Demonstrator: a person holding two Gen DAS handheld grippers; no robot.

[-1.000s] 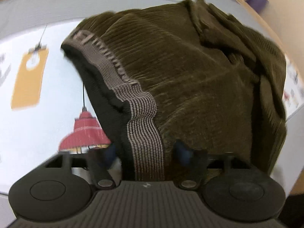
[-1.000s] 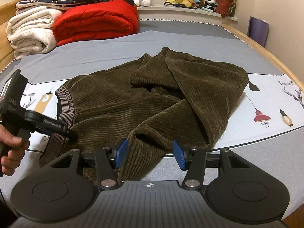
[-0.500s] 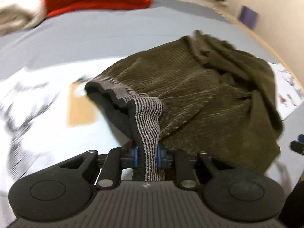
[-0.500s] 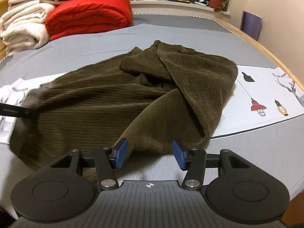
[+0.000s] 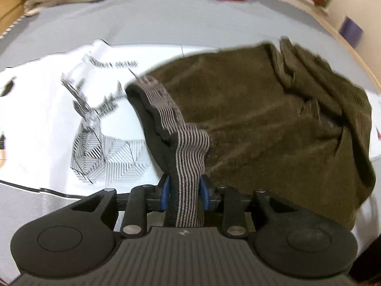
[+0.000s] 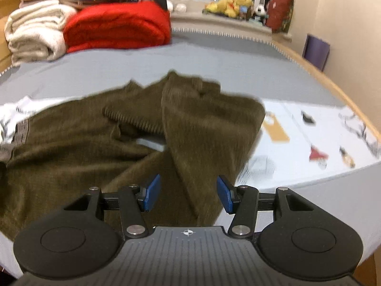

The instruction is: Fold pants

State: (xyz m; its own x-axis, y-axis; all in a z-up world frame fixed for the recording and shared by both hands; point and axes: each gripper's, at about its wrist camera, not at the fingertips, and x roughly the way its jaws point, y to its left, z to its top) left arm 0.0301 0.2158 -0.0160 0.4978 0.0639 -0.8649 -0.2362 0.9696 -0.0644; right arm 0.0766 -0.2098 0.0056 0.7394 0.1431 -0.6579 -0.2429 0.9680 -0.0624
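Observation:
Olive-brown corduroy pants (image 5: 257,124) lie crumpled on the bed, with a grey striped elastic waistband (image 5: 188,157). My left gripper (image 5: 184,190) is shut on the waistband and holds it lifted off the sheet. In the right wrist view the pants (image 6: 95,143) spread across the bed with one leg folded over towards me. My right gripper (image 6: 188,193) is open, its blue pads on either side of that leg's near edge, not closed on it.
The bed has a grey sheet (image 6: 214,66) and a white printed cover (image 5: 59,131). Folded red (image 6: 119,26) and cream blankets (image 6: 35,33) are stacked at the far end. Stuffed toys (image 6: 228,7) sit on the sill. A wooden bed edge (image 6: 333,90) runs along the right.
My left gripper closed on the waistband and pulled it left across the printed cover. The pants stretched leftward. My right gripper stayed open and moved in over the near leg.

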